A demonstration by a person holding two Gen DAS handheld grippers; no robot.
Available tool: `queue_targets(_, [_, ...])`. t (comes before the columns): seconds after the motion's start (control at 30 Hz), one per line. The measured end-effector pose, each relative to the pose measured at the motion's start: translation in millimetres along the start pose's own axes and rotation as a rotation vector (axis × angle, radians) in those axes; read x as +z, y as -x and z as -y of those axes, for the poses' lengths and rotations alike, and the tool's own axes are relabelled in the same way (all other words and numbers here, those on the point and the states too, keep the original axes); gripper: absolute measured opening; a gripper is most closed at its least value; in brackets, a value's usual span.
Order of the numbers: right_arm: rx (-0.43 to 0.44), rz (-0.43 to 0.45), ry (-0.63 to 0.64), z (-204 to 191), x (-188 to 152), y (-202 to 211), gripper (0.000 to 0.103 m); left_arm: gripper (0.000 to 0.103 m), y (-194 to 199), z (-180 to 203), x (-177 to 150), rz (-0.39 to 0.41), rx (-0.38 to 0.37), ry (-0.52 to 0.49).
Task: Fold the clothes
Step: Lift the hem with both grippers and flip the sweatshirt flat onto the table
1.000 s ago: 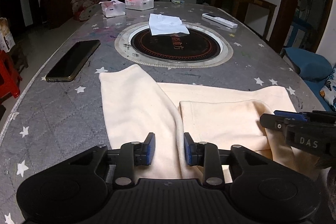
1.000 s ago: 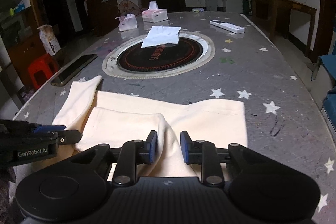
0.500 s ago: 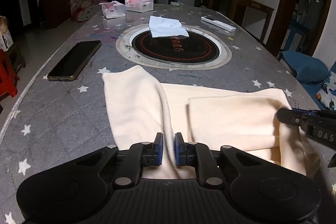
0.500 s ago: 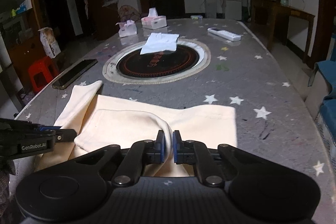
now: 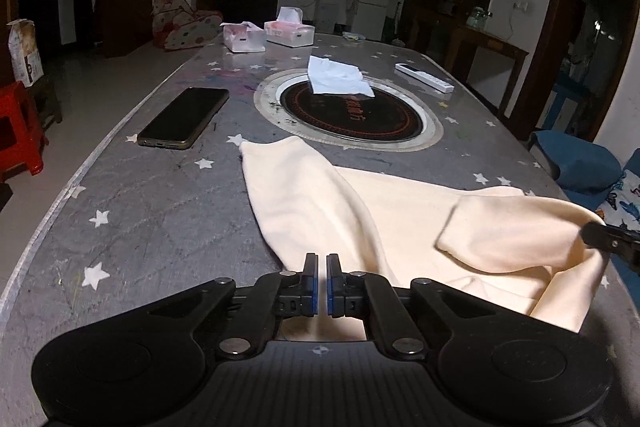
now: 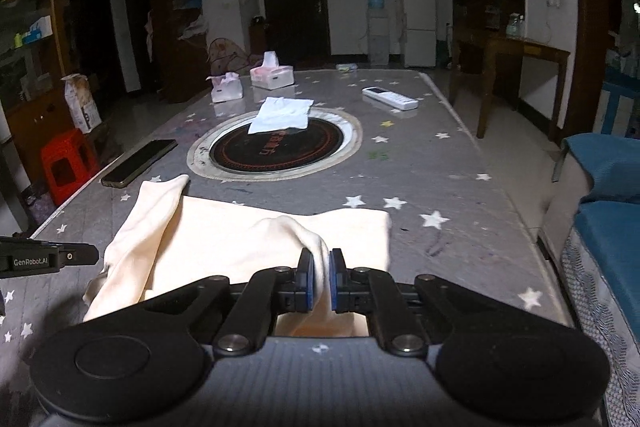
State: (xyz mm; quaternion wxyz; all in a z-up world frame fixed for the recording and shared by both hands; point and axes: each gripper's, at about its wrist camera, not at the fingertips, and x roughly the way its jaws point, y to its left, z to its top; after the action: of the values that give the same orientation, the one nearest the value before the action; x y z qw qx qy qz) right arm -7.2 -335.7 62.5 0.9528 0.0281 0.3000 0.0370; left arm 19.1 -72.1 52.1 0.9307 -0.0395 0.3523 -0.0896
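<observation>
On the near edge of the star-patterned table (image 5: 132,211), the cream garment (image 5: 400,211) lies crosswise, long axis running left to right. The left gripper (image 5: 322,285) and right gripper (image 6: 321,281) each pinch its near hem, lifting it; the rest stretches away ahead of both.

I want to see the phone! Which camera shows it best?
The left wrist view: the phone lies close on the table's left side, its whole dark face showing. In the right wrist view the phone is farther off, smaller and slanted.
</observation>
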Motion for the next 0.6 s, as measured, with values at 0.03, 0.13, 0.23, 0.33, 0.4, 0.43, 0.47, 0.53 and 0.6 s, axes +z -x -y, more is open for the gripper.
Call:
queue_targets(0.03, [-0.004,0.001,-0.002,1,-2,3,0.007,0.008,1,1,0,0.000,-0.007,0.000])
queue_targets(0.13, [-0.014,0.003,-0.009,5,-7,11,0.007,0.019,-3,9,2,-0.008,-0.019,-0.011])
queue_targets(0.23, [-0.025,0.005,-0.015,8,-12,19,0.007,0.040,-12,15,5,-0.022,-0.021,-0.013])
queue_targets(0.33, [-0.036,0.007,-0.022,12,-18,28,0.007,0.040,-25,20,7,-0.041,-0.030,-0.021])
queue_targets(0.4, [-0.043,0.009,-0.026,14,-21,33,0.007,0.039,-35,23,7,-0.060,-0.028,-0.028])
queue_targets(0.43, [-0.047,0.010,-0.028,15,-23,36,0.007,0.035,-40,24,6,-0.075,-0.028,-0.029])
queue_targets(0.47, [-0.051,0.010,-0.030,17,-25,39,0.007,0.030,-43,24,5,-0.082,-0.035,-0.033])
queue_targets(0.53, [-0.052,0.007,-0.033,19,-28,40,0.007,0.012,-47,24,1,-0.093,-0.047,-0.036])
queue_targets(0.6, [-0.053,0.005,-0.036,20,-30,41,0.007,0.005,-43,23,-1,-0.081,-0.057,-0.030])
